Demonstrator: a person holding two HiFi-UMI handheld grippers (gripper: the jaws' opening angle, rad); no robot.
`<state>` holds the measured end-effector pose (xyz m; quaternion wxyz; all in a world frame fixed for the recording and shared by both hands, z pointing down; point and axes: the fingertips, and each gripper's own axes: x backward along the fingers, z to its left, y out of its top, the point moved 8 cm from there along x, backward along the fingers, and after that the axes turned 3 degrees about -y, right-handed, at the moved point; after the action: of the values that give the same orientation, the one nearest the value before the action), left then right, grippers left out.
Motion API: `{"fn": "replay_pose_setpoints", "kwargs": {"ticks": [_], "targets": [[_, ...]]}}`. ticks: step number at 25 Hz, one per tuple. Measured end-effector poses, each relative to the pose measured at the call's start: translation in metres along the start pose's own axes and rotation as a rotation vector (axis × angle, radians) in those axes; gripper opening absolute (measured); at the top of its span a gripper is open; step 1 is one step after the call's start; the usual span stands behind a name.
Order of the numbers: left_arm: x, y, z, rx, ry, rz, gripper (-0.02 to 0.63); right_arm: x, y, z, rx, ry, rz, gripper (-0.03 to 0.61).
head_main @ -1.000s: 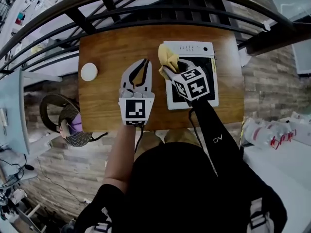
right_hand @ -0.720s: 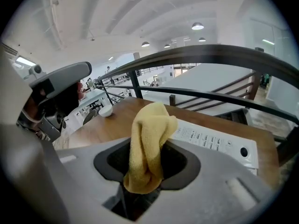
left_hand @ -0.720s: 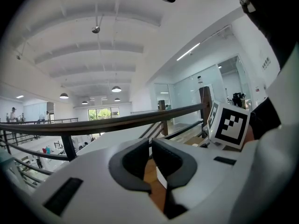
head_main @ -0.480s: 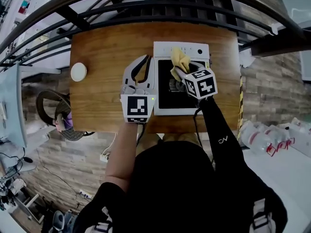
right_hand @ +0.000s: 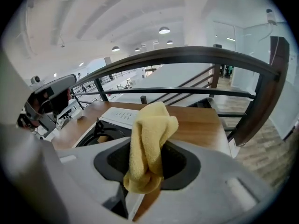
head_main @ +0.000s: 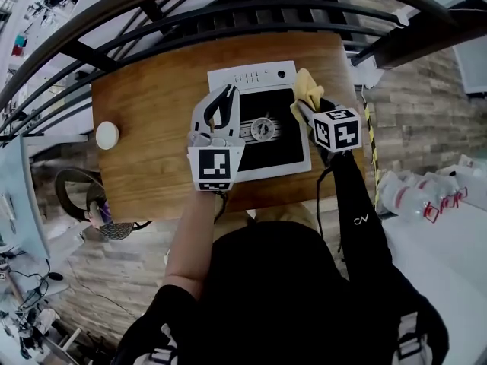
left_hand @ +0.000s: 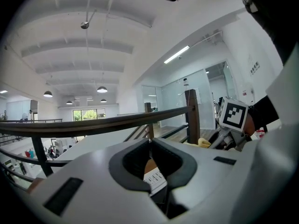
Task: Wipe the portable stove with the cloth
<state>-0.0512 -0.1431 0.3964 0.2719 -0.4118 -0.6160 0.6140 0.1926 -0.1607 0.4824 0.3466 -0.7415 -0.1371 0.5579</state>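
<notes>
The portable stove (head_main: 283,149) is white with a black top and a round burner (head_main: 262,128), and it sits on the wooden table (head_main: 152,135). My right gripper (head_main: 305,105) is shut on a yellow cloth (head_main: 306,88), which hangs at the stove's back right edge. In the right gripper view the cloth (right_hand: 150,134) bunches between the jaws of my right gripper (right_hand: 148,148), with the stove (right_hand: 100,129) to the lower left. My left gripper (head_main: 228,92) rests over the stove's left edge, shut and holding nothing. Between the jaws of that gripper (left_hand: 150,142) a strip of the stove's control panel (left_hand: 154,178) shows.
A small white round object (head_main: 106,134) lies at the table's left end. A dark railing (head_main: 228,10) runs along the table's far side. A round stool (head_main: 85,196) stands below left. Wrapped water bottles (head_main: 422,200) lie at the right.
My right gripper has carried the cloth across the stove from its back left corner to its right edge. My left gripper, earlier left of the stove, now overlaps its left edge.
</notes>
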Motion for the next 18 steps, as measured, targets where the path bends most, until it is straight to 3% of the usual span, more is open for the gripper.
{"fn": "replay_pose_setpoints", "kwargs": {"ticks": [4,11,18], "targets": [[0.014,0.000,0.004,-0.019,0.004,0.000,0.023,0.006,0.005,0.035,0.021,0.061,-0.034,0.155],[0.078,0.003,0.031,-0.030,0.040,-0.004,0.023,0.002,0.013,0.154,0.087,0.213,-0.046,0.155],[0.124,-0.013,0.060,-0.014,0.142,0.027,0.023,-0.022,0.011,0.223,0.159,0.300,0.010,0.155]]}}
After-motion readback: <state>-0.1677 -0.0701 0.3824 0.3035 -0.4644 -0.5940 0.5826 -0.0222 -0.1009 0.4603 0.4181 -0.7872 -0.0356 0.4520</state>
